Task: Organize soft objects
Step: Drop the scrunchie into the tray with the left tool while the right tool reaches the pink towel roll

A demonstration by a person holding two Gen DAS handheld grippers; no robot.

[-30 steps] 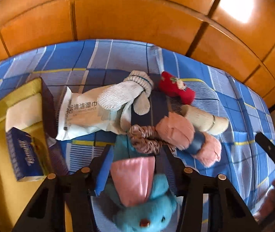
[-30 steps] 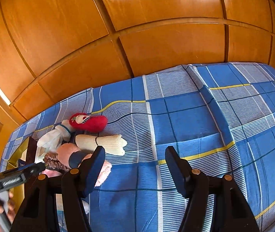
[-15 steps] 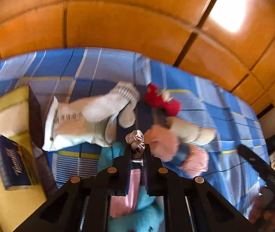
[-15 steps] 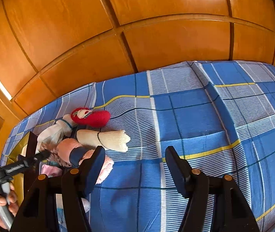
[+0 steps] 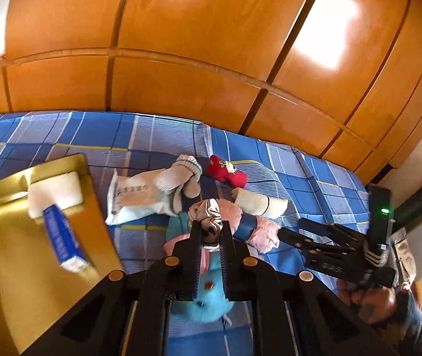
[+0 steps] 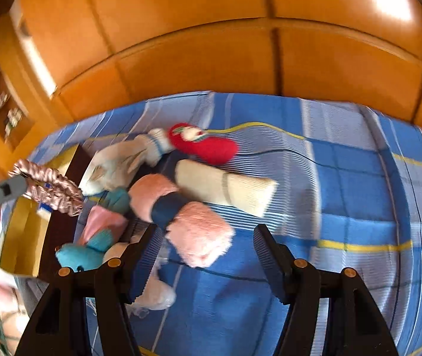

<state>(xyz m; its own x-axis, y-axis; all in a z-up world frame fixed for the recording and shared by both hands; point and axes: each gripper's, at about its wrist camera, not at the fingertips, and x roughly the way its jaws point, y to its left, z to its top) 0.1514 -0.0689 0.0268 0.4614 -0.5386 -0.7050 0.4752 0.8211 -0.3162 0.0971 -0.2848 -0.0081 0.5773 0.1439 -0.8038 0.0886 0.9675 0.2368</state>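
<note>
My left gripper is shut on a shiny pink-brown scrunchie and holds it lifted above the bed; the scrunchie also shows hanging from the left fingers in the right wrist view. Below it lie a blue plush toy with a pink part, a rolled pink towel with a blue band, a cream rolled cloth, a red sock and white socks. My right gripper is open and empty, just in front of the pink towel.
A gold box stands at the left on the blue plaid bed; it holds a blue tissue pack and a white pad. A white wipes packet lies beside the box. Wooden wardrobe panels rise behind the bed.
My left gripper closed on the scrunchie and lifted it off the pile. My right gripper swung left toward the pink towel, staying open.
</note>
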